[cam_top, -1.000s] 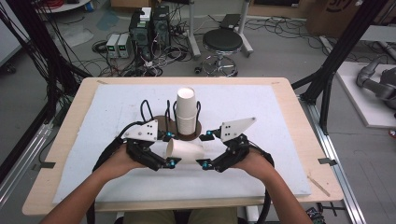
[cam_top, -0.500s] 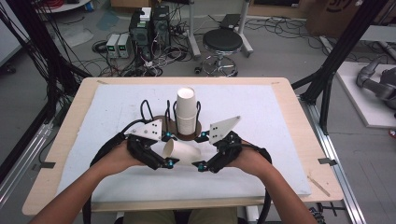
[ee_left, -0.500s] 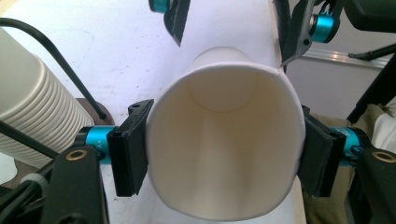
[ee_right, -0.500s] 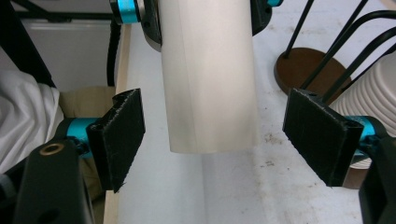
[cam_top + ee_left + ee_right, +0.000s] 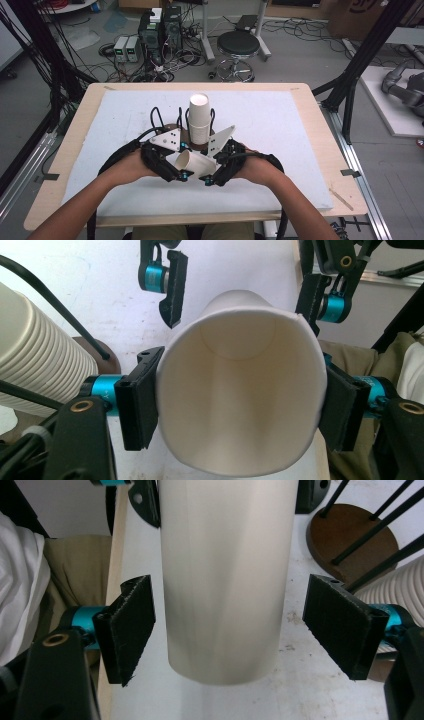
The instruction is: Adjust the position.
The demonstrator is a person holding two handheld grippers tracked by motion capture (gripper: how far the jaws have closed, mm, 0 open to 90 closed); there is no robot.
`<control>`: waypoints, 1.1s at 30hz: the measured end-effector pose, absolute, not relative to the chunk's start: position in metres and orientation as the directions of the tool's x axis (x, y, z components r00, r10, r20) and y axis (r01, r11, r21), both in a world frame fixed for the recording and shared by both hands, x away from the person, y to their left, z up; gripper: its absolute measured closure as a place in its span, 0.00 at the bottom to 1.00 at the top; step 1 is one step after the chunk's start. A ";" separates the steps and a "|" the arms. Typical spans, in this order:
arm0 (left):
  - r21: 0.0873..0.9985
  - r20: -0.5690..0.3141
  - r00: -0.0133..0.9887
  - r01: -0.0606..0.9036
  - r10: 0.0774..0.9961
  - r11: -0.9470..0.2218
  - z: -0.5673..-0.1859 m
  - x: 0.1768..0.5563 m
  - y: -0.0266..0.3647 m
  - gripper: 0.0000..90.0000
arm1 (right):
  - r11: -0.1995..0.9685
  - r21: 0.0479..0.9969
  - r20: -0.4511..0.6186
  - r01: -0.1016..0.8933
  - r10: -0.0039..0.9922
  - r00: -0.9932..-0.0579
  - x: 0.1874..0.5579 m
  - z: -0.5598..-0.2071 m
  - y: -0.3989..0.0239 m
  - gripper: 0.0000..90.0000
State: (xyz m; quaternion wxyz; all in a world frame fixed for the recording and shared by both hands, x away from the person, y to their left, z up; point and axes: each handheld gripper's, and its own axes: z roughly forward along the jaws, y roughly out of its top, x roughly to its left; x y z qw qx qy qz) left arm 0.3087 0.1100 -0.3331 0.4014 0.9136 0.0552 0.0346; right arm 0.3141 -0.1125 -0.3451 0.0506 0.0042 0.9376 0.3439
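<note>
— What's in my left gripper point(image 5: 240, 410)?

— A white cup point(image 5: 240, 390), mouth toward me, my jaws pressed on both sides of its rim.

— And around the cup?

— A ribbed cup stack point(image 5: 37, 360) left of it; the other gripper point(image 5: 245, 295) beyond it, jaws apart.

High overhead; gripper views close, sharing cup point(image 5: 240, 390).

Wooden table point(image 5: 80, 130) topped with a white mat point(image 5: 280, 150), set on a grey concrete floor point(image 5: 300, 55). Behind it: a round black stool point(image 5: 238, 44), stacked electronic boxes point(image 5: 160, 27) amid tangled cables point(image 5: 165, 70), and a cardboard box point(image 5: 357, 15). Black frame struts point(image 5: 365, 55) stand at both sides.
</note>
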 end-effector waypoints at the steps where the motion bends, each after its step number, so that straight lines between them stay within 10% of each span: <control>1: 0.736 0.018 0.991 0.075 0.130 -0.673 -0.333 0.309 0.109 0.33 | 0.769 0.638 -0.091 -0.025 0.043 -0.995 0.314 -0.345 -0.111 0.24; 33: 0.693 0.048 0.993 0.044 0.107 -0.720 -0.337 0.304 0.098 0.33 | 0.826 0.563 -0.042 -0.013 0.013 -0.999 0.313 -0.355 -0.090 0.39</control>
